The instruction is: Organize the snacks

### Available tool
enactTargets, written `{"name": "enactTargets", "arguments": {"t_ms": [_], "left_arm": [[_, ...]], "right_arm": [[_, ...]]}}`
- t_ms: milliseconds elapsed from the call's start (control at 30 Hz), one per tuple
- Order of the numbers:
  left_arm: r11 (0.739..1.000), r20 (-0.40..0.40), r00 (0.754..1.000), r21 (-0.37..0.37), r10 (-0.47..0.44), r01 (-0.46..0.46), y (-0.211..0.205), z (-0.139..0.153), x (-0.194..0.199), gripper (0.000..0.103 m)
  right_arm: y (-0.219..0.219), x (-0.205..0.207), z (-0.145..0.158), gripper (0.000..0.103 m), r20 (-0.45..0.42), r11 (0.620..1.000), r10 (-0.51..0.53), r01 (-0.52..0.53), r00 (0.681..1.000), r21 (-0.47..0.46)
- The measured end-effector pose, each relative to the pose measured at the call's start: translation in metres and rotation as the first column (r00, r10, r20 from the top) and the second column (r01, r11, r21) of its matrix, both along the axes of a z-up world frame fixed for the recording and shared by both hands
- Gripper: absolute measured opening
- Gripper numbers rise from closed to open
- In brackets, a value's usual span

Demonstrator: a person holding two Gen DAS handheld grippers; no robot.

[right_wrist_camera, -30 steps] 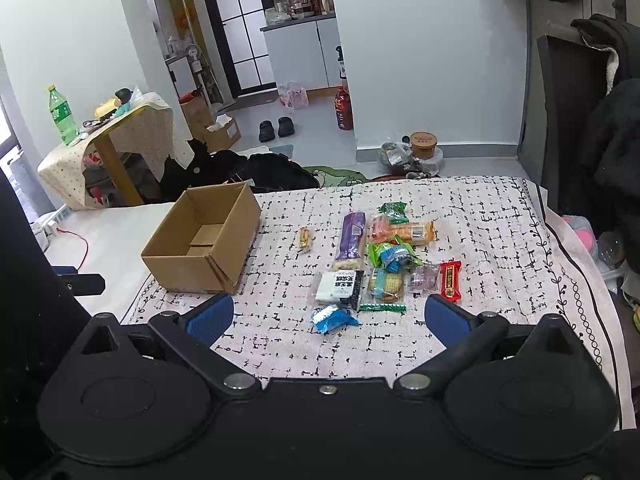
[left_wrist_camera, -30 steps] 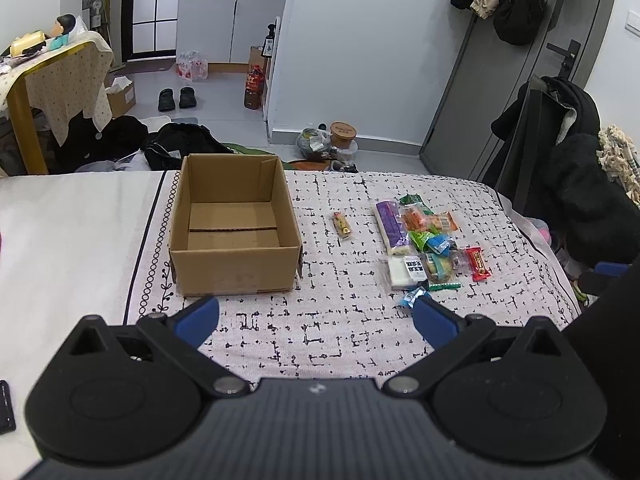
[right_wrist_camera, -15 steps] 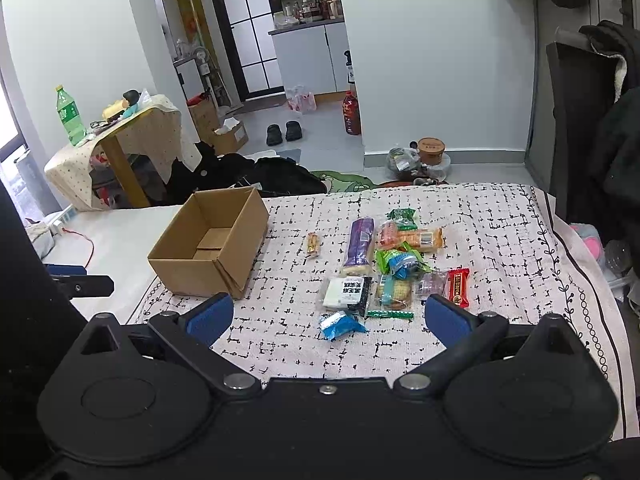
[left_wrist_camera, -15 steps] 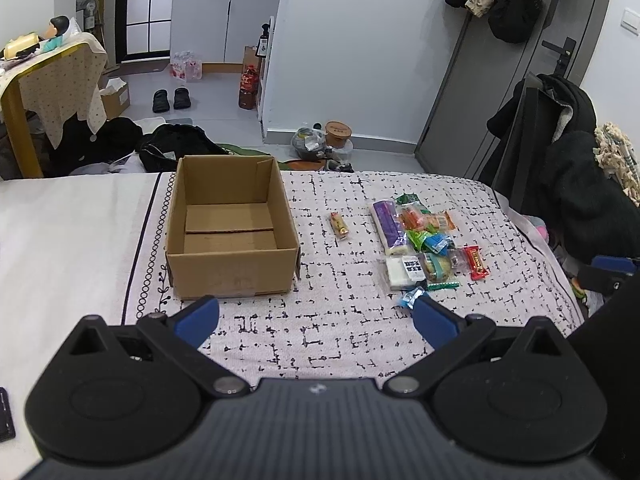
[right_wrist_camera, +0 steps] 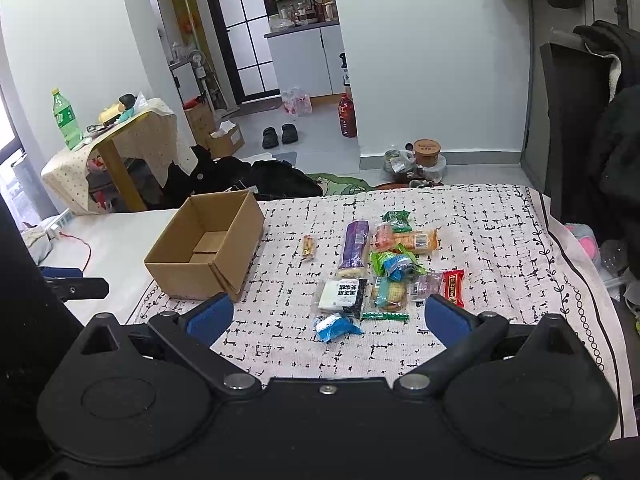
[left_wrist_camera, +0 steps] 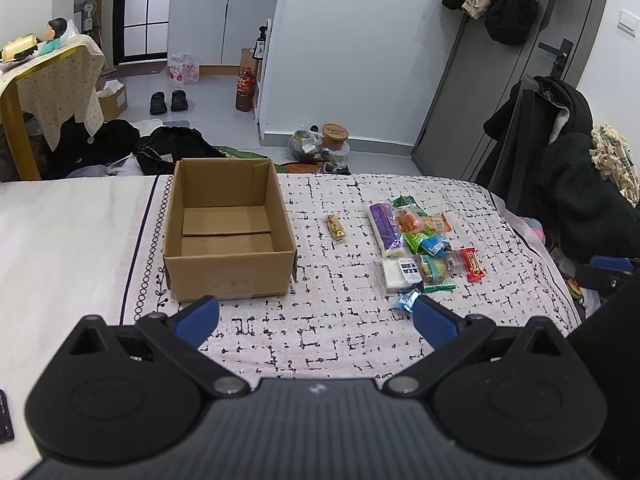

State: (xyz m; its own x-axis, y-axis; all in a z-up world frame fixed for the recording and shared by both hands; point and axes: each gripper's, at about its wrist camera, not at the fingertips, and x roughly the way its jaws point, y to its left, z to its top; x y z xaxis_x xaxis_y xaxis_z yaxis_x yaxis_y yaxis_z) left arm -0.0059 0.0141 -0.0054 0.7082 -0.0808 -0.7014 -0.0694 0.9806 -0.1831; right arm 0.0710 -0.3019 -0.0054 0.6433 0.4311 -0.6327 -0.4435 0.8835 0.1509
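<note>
Snacks (right_wrist_camera: 380, 272) lie clustered right of the empty box (left_wrist_camera: 228, 232), none packed yet. Right gripper (right_wrist_camera: 326, 318) hangs nearer, fingers spread wide, blue packet (right_wrist_camera: 334, 327) just ahead; left gripper (left_wrist_camera: 316, 316), equally spread, faces the box.

I've got both grippers held up in the air side by side, left gripper (left_wrist_camera: 316, 318) with its blue fingertips (left_wrist_camera: 198, 316) spread wide and nothing between them, right gripper (right_wrist_camera: 329, 316) same deal, blue fingertips (right_wrist_camera: 444, 318) wide apart and gripping nothing.
</note>
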Motion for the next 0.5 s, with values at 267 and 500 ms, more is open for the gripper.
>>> {"name": "enactTargets", "arguments": {"t_ms": [267,500], "left_arm": [[1.0,0.001,1.0,-0.014,-0.021,0.021,-0.004,-0.003,0.009,0.103],[0.999,0.005,0.999,0.005,-0.042,0.042,-0.008,-0.009,0.021,0.103]], "right_arm": [[-0.003,0.003,-0.001,0.103,-0.001,1.0,-0.011,0.011,1.0,0.004],[-0.003,0.011,-0.005,0.103,-0.008,1.0,-0.02,0.02,1.0,0.006]]}}
